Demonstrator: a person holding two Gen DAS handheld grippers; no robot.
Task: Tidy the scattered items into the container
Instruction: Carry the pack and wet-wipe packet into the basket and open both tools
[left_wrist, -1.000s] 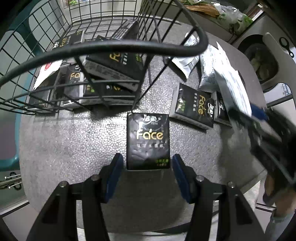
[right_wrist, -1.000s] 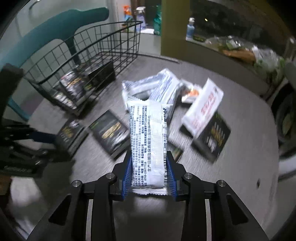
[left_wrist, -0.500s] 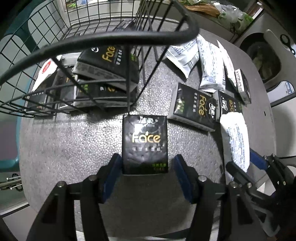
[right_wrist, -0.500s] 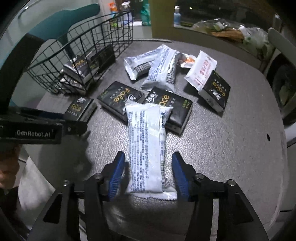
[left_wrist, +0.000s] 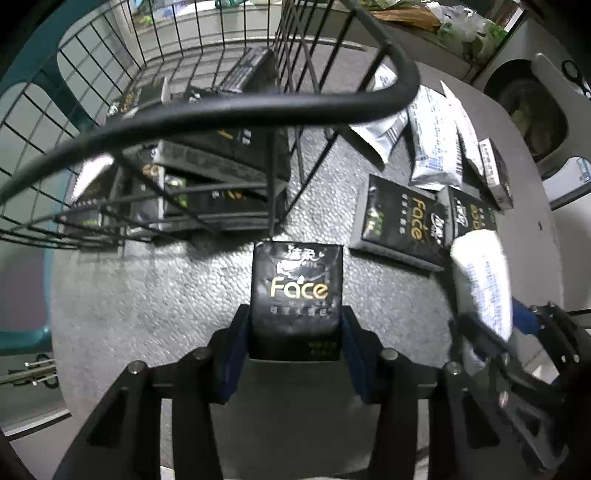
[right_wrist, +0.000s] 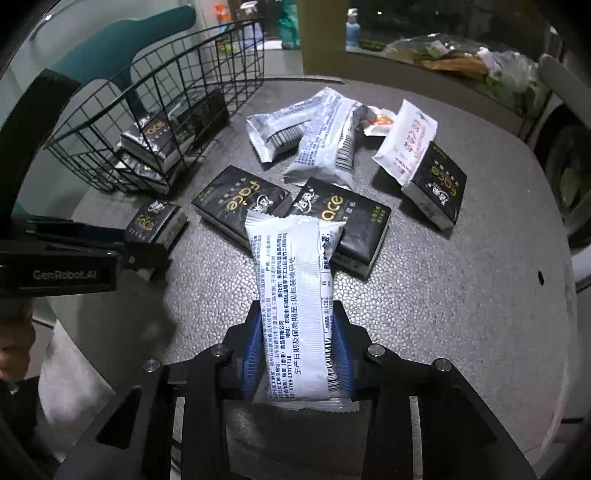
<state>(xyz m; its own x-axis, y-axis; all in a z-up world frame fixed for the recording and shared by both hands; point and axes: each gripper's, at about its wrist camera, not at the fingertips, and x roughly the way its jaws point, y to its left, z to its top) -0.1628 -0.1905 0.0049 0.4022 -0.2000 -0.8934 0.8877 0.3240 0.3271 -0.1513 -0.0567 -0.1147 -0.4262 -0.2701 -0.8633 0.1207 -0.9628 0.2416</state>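
Gripping a glossy black "Face" tissue pack (left_wrist: 296, 301), the left tongs (left_wrist: 295, 345) are clamped on its sides above the pebbled grey table (left_wrist: 155, 306), just before the black wire basket (left_wrist: 207, 110). Half a second ago these tongs stood apart around the pack. The right tongs (right_wrist: 298, 354) pinch a crinkly white snack packet (right_wrist: 295, 314), where earlier they were spread. Only the right view shows the red-lettered white sachet (right_wrist: 406, 142) and more black packs (right_wrist: 240, 201) lying flat; the left view looks down on packs stacked inside the basket.
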